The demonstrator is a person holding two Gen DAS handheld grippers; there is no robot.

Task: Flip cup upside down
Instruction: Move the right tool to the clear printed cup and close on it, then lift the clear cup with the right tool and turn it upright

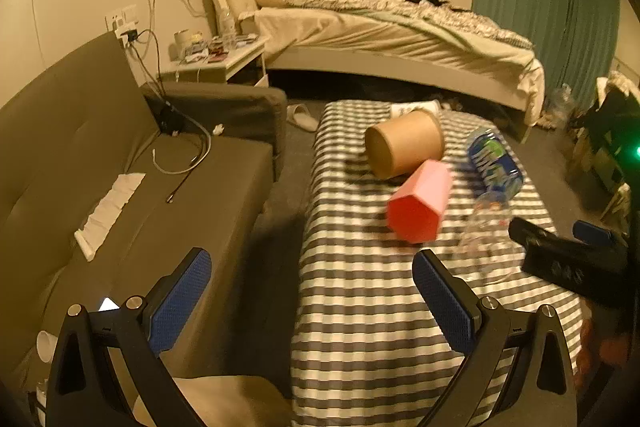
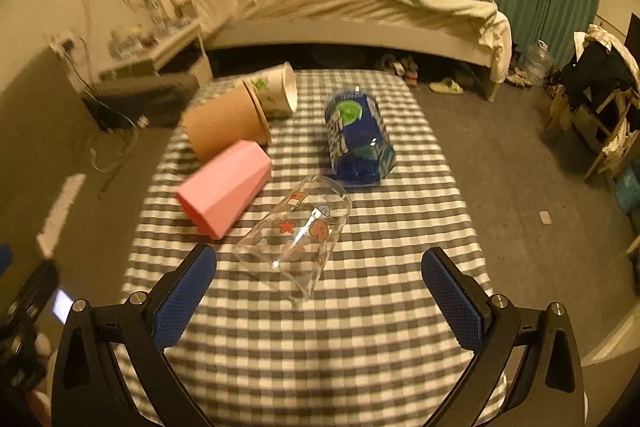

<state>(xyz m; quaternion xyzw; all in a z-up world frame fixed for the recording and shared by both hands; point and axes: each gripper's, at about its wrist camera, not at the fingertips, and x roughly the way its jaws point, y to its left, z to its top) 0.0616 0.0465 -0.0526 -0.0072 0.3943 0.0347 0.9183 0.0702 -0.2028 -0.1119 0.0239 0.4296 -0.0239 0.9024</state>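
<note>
Cup, clear glass with stickers (image 2: 294, 235), is lying on its side on the checked table (image 2: 320, 347), just beyond your right gripper (image 2: 318, 297), whose jaws are standing wide apart and holding nothing. Four more cups are lying tipped around it: pink faceted cup (image 2: 224, 187) just to its left, brown paper cup (image 2: 226, 127) behind that with a printed white cup (image 2: 276, 93) nested at its mouth, blue printed cup (image 2: 358, 141) on the far right. Which one you are meant to flip, I cannot tell; the clear one is nearest. Your left gripper (image 1: 314, 301) is hanging open too, off the near-left edge of the table, over the gap toward the grey sofa (image 1: 100, 155). Risks I am judging: a round cup on its side is likely rolling away when one pad touches first, and the clear wall looks slick and hard to read under this dim light. Pinching near the rim may be squirting it out. The pink cup is sitting close enough that a wide approach may be knocking it into the brown one.
</note>
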